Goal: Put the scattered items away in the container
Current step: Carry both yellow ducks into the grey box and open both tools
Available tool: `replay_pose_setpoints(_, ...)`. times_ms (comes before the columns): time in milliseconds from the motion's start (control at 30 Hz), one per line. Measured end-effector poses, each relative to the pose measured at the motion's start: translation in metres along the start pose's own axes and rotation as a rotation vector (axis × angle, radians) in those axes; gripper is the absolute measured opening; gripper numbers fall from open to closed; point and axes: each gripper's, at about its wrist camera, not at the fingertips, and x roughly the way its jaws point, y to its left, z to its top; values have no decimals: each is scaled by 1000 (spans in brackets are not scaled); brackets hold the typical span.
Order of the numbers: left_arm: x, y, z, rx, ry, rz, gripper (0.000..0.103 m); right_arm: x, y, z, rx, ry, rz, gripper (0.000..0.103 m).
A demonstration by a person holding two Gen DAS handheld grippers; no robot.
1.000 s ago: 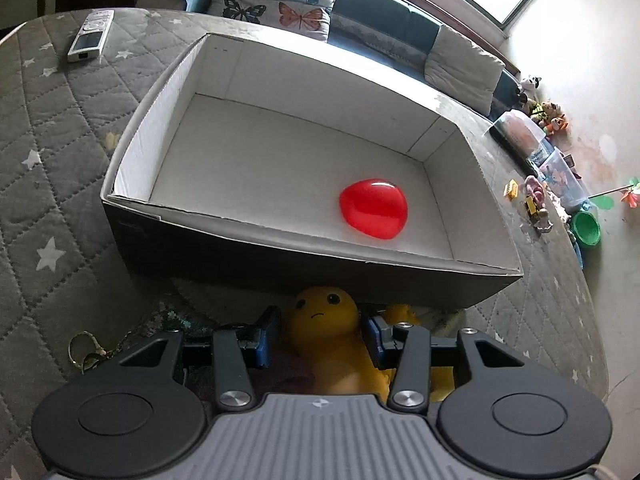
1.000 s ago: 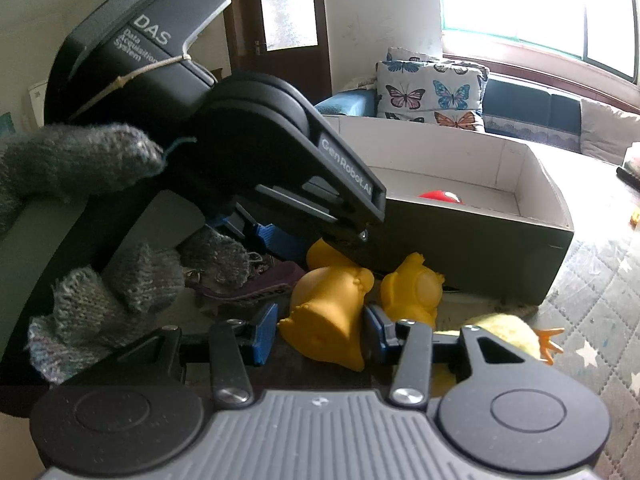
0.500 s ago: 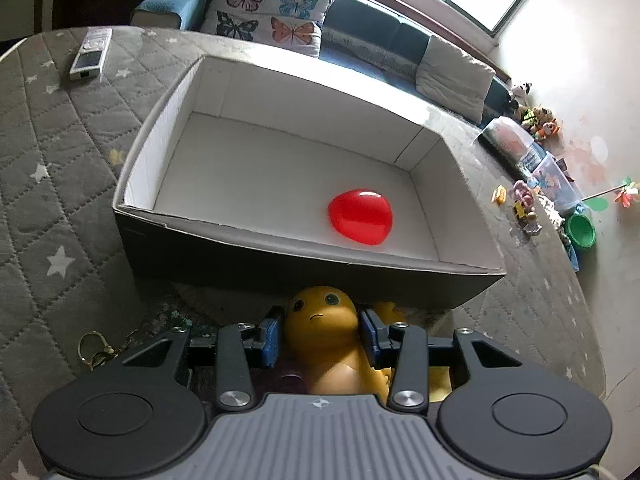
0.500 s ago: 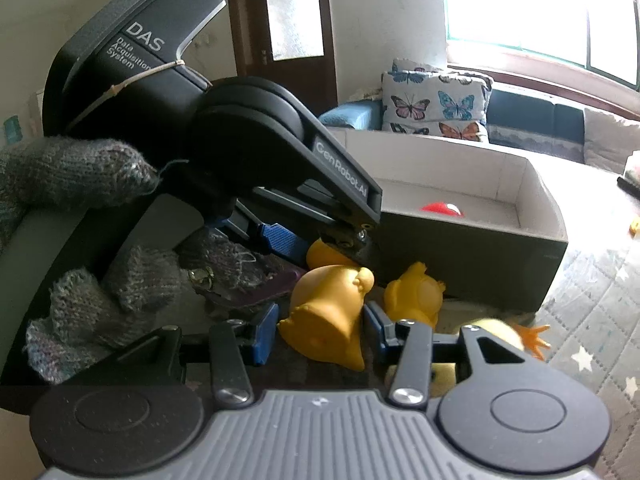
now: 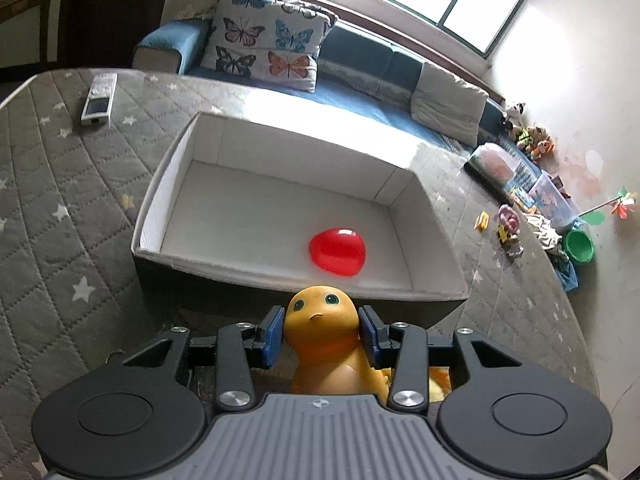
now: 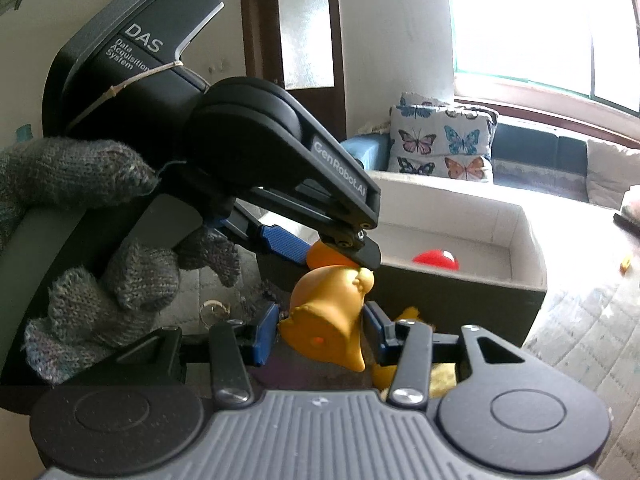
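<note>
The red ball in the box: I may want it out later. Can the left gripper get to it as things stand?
Probably not yet. The left gripper is shut on the yellow toy, so its jaws are full. The box is open-topped, with nothing over the red ball.

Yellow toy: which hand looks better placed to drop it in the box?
Probably the left gripper: it clamps the yellow toy by the head, facing the box squarely. The right gripper holds its base side-on.
</note>
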Motion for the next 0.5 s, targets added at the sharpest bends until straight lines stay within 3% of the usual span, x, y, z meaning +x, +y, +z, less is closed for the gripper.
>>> replay_pose_setpoints(500,3,-9,63,-2,-70,12,43,15,-22,58,-32,-60,23,46)
